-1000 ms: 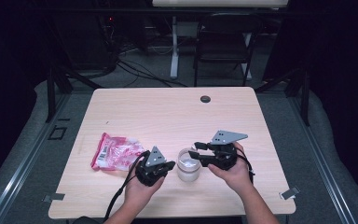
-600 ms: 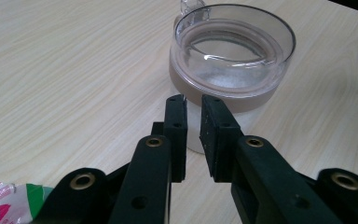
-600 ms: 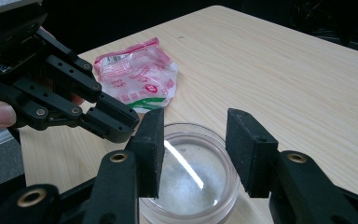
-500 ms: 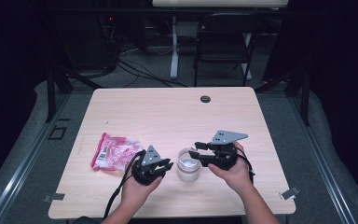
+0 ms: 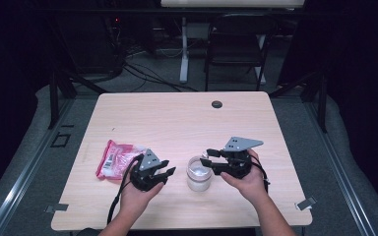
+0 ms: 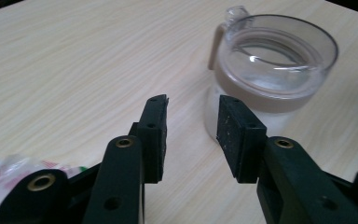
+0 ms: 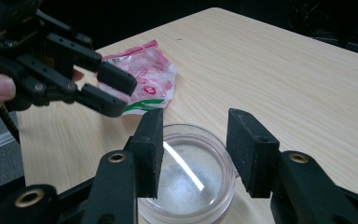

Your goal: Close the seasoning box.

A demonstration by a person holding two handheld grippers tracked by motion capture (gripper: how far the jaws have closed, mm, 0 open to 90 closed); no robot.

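Standing upright between both tools near the table's front edge, the clear round plastic jar (image 5: 198, 172) — nearer the right gripper (image 5: 209, 160), jaws apart over its rim; left gripper (image 5: 166, 168) likewise parted, just beside.

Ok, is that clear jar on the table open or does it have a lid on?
Open: the jar stands upright with no lid, its inside visible from above.

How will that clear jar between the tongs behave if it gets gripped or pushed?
The jar looks like smooth clear plastic, so it may slip between flat pads. It seems almost empty, so probably light. It is squat with a wide base, so a push would likely slide it across the table rather than tip it.
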